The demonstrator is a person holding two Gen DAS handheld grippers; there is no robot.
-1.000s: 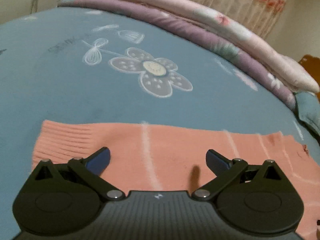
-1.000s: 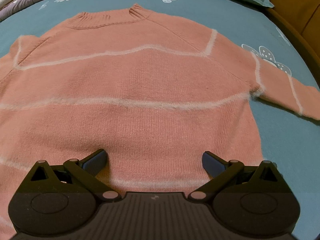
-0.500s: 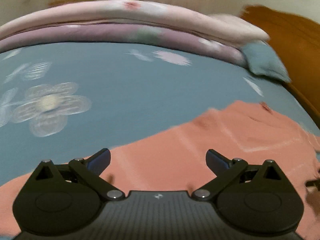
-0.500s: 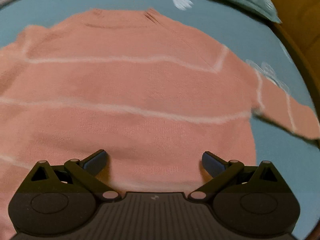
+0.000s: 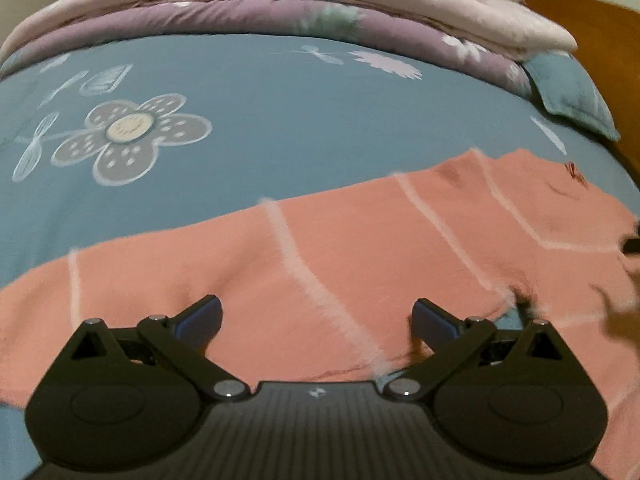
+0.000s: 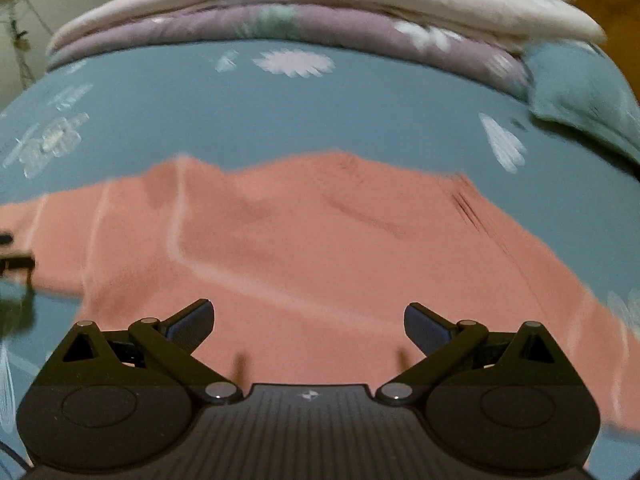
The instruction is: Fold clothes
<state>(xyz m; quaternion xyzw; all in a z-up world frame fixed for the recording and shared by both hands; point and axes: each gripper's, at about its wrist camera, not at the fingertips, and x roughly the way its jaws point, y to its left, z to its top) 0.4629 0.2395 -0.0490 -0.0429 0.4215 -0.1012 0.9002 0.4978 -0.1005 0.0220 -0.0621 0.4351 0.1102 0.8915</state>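
Left gripper [image 5: 316, 318] jaws spread wide over a pink striped sweater [image 5: 360, 264], blue floral bedsheet [image 5: 260, 120] ahead, folded quilts [image 5: 280, 8] beyond

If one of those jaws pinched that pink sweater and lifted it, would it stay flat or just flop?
Probably flop: the pink striped sweater is soft knit and already lies in shallow wrinkles on the blue bedsheet. Its sleeve would likely trail and dangle behind. It seems unlikely to slip, since the fuzzy knit should grip; both pairs of jaws stand open above it.
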